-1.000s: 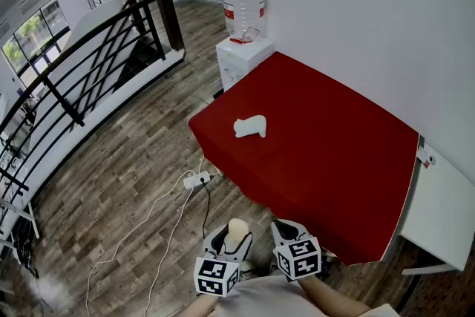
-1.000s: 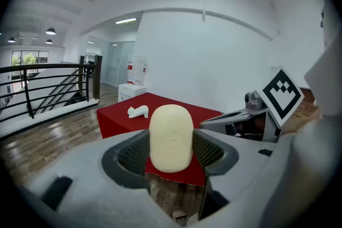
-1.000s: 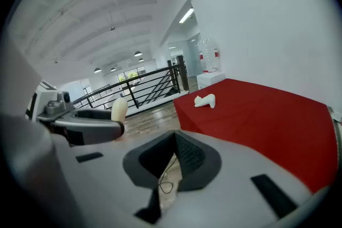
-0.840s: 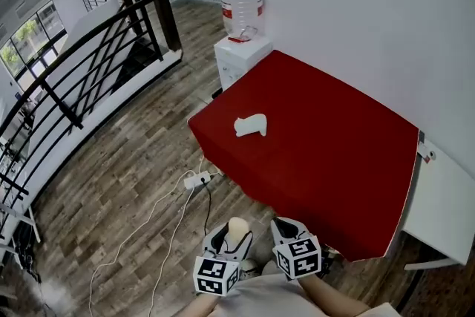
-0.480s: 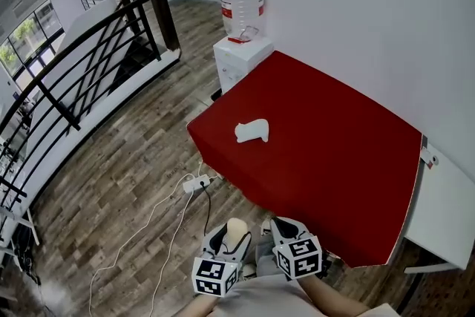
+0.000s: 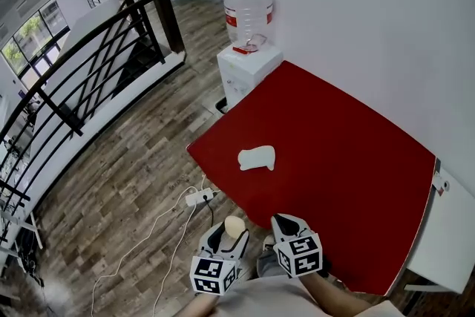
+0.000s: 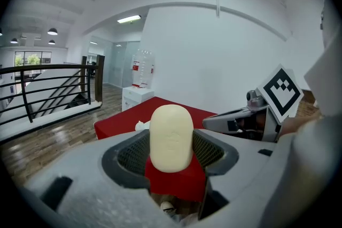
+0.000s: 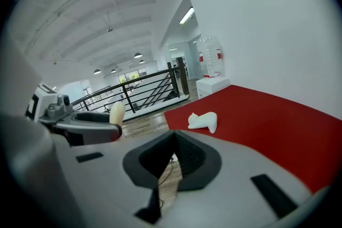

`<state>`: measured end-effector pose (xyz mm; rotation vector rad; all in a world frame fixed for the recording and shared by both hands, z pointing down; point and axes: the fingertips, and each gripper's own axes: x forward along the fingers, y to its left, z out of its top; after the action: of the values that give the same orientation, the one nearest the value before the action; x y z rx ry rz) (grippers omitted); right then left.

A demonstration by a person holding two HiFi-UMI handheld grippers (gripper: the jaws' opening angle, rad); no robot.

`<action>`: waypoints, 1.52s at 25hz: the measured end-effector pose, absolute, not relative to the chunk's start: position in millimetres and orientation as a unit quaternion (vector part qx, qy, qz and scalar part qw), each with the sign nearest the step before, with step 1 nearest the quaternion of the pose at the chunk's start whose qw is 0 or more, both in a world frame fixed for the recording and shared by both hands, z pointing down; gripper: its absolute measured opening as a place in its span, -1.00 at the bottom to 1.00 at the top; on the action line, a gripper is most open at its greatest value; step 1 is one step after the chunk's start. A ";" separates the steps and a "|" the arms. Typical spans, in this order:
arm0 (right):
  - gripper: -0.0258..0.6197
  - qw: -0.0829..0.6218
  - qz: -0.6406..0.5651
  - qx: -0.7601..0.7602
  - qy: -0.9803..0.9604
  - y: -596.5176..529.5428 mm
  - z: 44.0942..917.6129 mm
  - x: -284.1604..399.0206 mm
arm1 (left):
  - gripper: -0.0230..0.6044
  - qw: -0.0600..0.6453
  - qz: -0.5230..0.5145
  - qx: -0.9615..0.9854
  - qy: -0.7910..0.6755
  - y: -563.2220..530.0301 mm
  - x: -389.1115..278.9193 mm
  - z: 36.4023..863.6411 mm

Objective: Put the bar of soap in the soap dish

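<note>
A cream bar of soap stands upright in my left gripper, which is shut on it low in the head view, off the table's near edge. In the left gripper view the soap fills the middle between the jaws. The white soap dish lies on the red table near its left corner, ahead of both grippers, and shows again as a small white dish in the right gripper view. My right gripper is beside the left one, shut with nothing in it.
A water dispenser with a clear bottle stands at the table's far left corner against the white wall. A black railing runs along the left. A power strip with cables lies on the wood floor. A white side table adjoins the right.
The view has drifted closer to the table, so the dish sits nearer the grippers. Both grippers keep the same pose, with the soap still held.
</note>
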<state>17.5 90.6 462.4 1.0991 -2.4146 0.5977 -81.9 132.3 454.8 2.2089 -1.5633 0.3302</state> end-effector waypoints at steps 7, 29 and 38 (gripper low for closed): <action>-0.91 0.214 0.219 0.384 -0.871 23.1 463.5 22.2 | -0.12 0.207 0.121 0.788 -0.567 60.6 -78.0 452.6; -0.91 0.203 0.249 0.424 -0.846 -50.9 464.1 -1.3 | -0.12 0.212 0.134 0.813 -0.526 -20.6 -99.7 452.3; -0.91 0.201 0.256 0.432 -0.841 -78.4 469.0 -5.4 | -0.12 0.232 0.126 0.810 -0.523 -50.9 -104.5 465.9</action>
<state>-5.4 -78.4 469.0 1.2074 -2.3494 0.7138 -104.5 -50.9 465.9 2.2263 -1.4385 0.3463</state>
